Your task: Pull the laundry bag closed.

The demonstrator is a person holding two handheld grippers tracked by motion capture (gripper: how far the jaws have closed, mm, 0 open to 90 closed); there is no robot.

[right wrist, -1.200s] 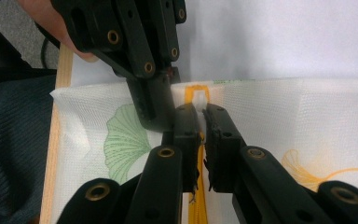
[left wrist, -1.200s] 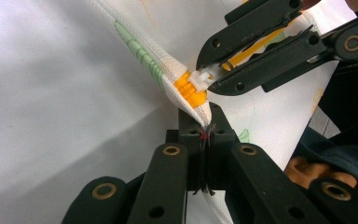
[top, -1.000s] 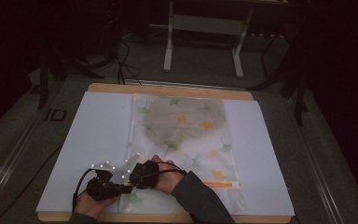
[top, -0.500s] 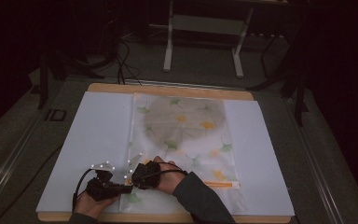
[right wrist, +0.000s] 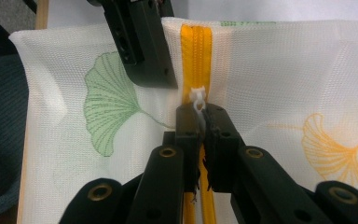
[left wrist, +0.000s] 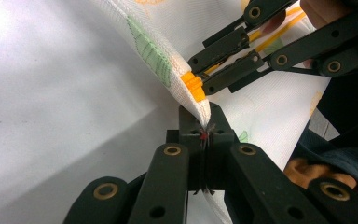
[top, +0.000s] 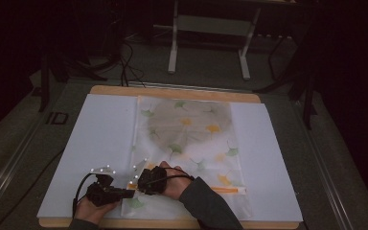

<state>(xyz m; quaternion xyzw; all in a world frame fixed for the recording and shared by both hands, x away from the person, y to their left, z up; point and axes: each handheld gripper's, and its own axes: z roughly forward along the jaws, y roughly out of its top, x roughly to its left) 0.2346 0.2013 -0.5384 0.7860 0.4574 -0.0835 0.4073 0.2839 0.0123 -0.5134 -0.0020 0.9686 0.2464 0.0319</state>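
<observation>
A white mesh bag (top: 191,139) printed with green and yellow leaves lies flat on the white sheet (top: 100,139). An orange zipper (top: 225,190) runs along its near edge. My left gripper (top: 124,192) is shut on the bag's corner (left wrist: 204,122) just past the orange zipper end (left wrist: 193,86), lifting the fabric slightly. My right gripper (top: 136,182) sits right next to it, shut on the small white zipper pull (right wrist: 197,99) of the orange zipper (right wrist: 196,51). The left gripper's fingers (right wrist: 142,46) show just beyond that pull.
The sheet covers a wooden tabletop (top: 172,91). White metal stand legs (top: 175,48) and cables lie on the dark floor behind. A small black item (top: 56,118) sits off the table's left edge. A dark sleeve (top: 208,208) crosses the bag's near edge.
</observation>
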